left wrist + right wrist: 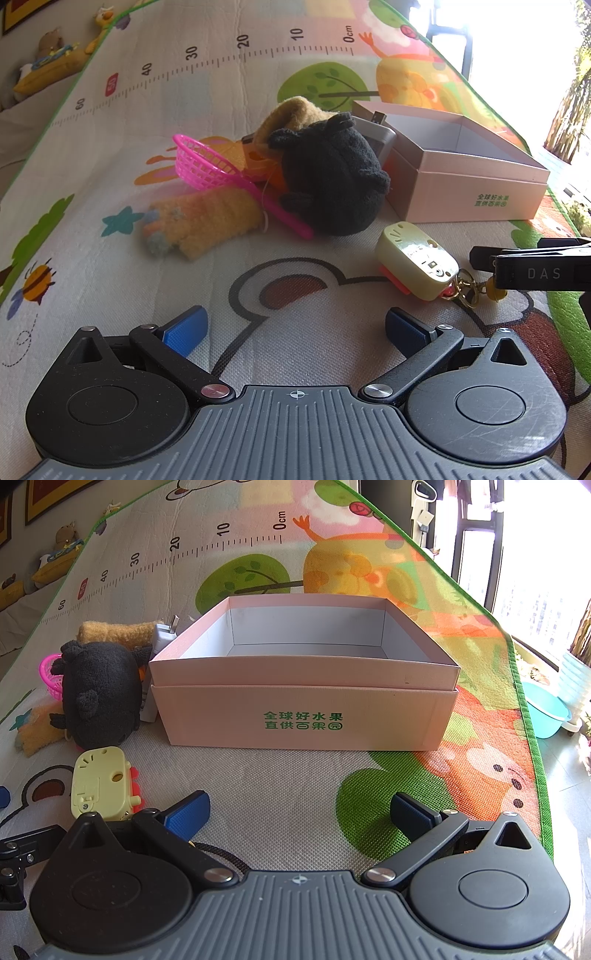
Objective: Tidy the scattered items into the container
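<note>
An open pink box (303, 705) with green print sits on the play mat, its inside bare; it shows too in the left wrist view as the pink box (476, 184). Left of it lie a black plush toy (332, 181) (99, 694), a tan plush (207, 221), a pink toy net (207, 162) and a grey device (373, 136). A pale yellow keychain toy (417, 262) (101, 782) rests in front. My left gripper (295, 328) is open above the mat. My right gripper (299, 812) is open facing the box.
The colourful play mat (184, 92) carries a printed ruler along its far side. Plush cushions (48, 62) lie beyond its far left edge. A teal basin (546, 709) stands on the floor off the mat's right edge, near bright windows.
</note>
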`<state>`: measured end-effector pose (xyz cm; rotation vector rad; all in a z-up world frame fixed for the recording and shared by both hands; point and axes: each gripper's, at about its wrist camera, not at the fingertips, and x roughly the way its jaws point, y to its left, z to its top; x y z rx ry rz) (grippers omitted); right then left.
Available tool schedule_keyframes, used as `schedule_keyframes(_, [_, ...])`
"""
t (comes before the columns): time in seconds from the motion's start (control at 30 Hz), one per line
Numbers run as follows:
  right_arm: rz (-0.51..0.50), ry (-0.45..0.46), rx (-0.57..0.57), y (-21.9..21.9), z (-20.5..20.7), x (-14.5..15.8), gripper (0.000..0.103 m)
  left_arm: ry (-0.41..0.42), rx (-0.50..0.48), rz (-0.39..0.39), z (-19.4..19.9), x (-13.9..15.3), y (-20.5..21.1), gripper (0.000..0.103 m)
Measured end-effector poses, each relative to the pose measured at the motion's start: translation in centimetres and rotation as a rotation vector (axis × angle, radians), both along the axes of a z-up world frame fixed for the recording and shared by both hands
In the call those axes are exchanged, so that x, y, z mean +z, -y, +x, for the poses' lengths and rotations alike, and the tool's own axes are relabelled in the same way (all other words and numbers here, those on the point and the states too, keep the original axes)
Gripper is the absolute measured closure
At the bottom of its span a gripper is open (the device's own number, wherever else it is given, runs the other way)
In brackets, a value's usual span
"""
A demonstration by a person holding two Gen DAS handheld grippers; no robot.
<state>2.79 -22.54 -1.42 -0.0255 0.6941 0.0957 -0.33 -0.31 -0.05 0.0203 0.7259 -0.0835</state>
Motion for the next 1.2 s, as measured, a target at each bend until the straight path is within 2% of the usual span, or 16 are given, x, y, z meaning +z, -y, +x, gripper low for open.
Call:
schedule_keyframes(0.97, [0.014, -0.008, -0.002, 0.1, 0.3, 0.6, 0.000, 0.001, 0.005, -0.002, 0.1, 0.0, -0.4, 0.000])
schedule_keyframes(1.2, [-0.012, -0.076, 0.099, 0.7, 0.7, 1.0, 0.000, -0.015, -0.002, 0.009, 0.5, 0.0, -0.4, 0.000])
